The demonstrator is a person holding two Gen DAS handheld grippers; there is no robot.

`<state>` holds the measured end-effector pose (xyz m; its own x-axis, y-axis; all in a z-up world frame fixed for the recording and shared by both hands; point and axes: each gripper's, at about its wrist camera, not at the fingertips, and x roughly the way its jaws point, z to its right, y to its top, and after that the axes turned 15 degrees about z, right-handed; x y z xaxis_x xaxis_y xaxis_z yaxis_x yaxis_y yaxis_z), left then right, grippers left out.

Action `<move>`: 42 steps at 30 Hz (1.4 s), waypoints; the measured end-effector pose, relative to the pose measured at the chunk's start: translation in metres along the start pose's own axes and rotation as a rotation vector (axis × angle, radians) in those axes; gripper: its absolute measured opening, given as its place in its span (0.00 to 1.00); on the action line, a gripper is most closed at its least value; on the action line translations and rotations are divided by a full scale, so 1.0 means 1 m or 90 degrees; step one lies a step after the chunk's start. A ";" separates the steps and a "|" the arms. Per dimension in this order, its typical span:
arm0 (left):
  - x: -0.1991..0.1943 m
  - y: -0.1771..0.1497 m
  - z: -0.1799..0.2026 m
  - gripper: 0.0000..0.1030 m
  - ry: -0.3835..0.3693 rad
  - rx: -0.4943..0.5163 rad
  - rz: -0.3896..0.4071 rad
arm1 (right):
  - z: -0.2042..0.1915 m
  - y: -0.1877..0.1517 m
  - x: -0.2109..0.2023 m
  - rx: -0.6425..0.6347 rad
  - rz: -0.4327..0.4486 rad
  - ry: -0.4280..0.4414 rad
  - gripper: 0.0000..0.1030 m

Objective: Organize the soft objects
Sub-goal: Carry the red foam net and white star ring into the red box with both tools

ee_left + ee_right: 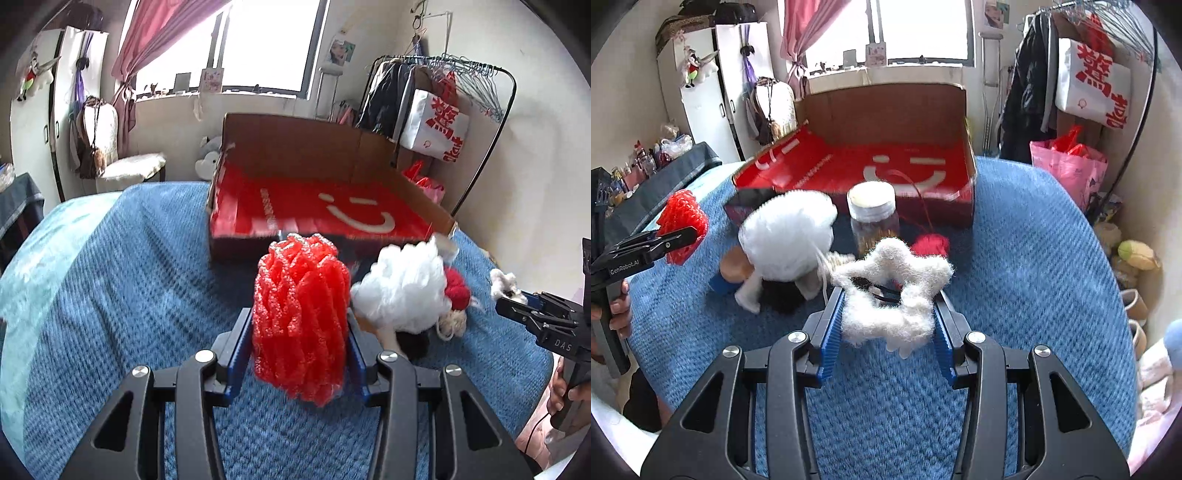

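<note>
before the red-lined cardboard box [317, 206], the left gripper [300, 345] clamps a ribbed red mesh puff [301, 317]; the right gripper [889, 325] clasps a fuzzy white wool star [894, 291].

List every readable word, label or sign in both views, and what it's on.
"DAS": right gripper body.
"GenRobot.AI": left gripper body.
Large red Chinese characters on white hanging bag: not legible.
White smiley sign, no words: red box.
White line of print in box: blurred.
</note>
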<state>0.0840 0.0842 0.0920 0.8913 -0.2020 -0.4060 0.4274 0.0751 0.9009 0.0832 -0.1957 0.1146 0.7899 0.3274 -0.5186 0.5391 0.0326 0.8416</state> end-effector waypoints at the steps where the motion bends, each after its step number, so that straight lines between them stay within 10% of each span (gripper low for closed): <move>1: 0.002 0.005 0.002 0.47 -0.002 0.003 0.003 | 0.000 0.004 0.001 -0.002 0.005 0.002 0.41; 20: 0.092 0.082 0.012 0.47 -0.081 0.067 -0.035 | 0.001 0.090 0.073 -0.078 0.020 0.058 0.41; 42: 0.248 0.090 0.009 0.47 -0.100 0.091 -0.285 | 0.006 0.112 0.256 -0.133 -0.285 0.090 0.41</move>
<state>0.3424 0.0323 0.0734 0.5869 -0.3293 -0.7397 0.7280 -0.1852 0.6601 0.3475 -0.1138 0.0758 0.4398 0.3614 -0.8222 0.7342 0.3827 0.5609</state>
